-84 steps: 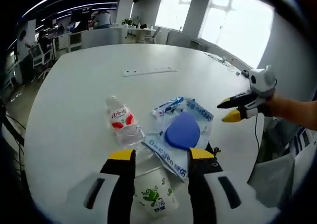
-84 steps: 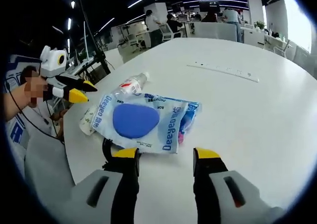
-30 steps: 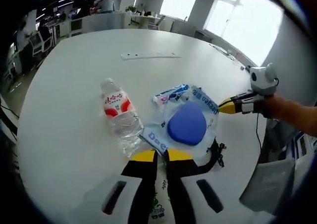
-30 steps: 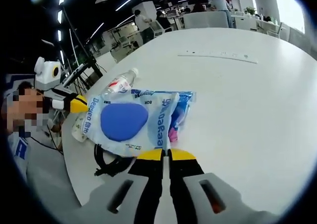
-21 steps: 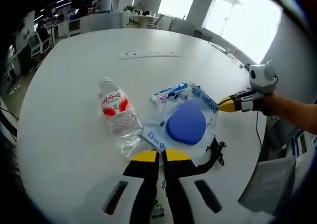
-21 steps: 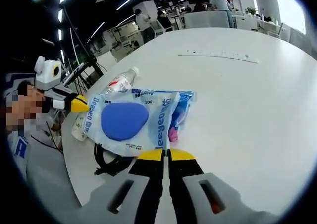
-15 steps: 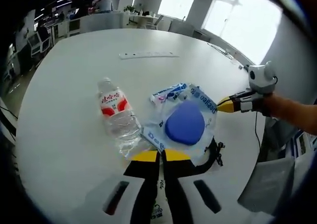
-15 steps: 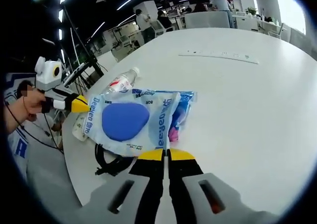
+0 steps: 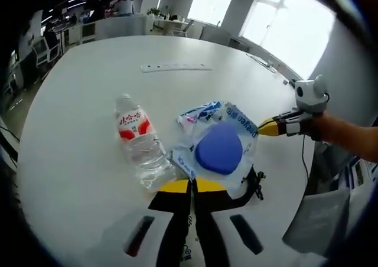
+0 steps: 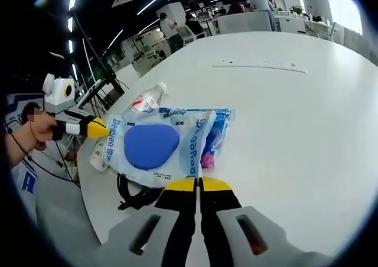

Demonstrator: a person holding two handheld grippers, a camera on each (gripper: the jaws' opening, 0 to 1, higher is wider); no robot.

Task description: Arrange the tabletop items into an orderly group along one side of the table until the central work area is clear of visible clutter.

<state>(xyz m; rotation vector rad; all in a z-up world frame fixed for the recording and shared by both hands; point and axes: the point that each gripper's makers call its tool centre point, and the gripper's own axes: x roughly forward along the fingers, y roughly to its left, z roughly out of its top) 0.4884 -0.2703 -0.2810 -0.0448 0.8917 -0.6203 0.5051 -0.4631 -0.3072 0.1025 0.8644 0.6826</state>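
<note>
A clear plastic bag [image 9: 220, 144] with blue print and a blue pad inside lies near the table's edge. A water bottle [image 9: 139, 142] with a red label lies beside the bag [image 10: 152, 146]. My left gripper [image 9: 190, 186] is shut, its tips at the bag's near edge, with a paper cup [image 9: 185, 256] under its jaws. My right gripper [image 10: 199, 184] is shut just short of the bag's opposite edge. Each shows in the other's view: the right gripper [image 9: 266, 127] and the left gripper [image 10: 97, 127], both shut. I see nothing pinched in either.
A black cable [image 9: 253, 181] curls out from under the bag, and the cable [image 10: 126, 194] also shows by the table's rim. A white power strip [image 10: 263, 64] lies far out on the white table [image 10: 295, 131]. The bottle [image 10: 145, 101] and cup [image 10: 98, 155] sit behind the bag.
Both grippers, open 2.8 s ago, have shut. Over the last second the items lie still and both views have drifted only slightly.
</note>
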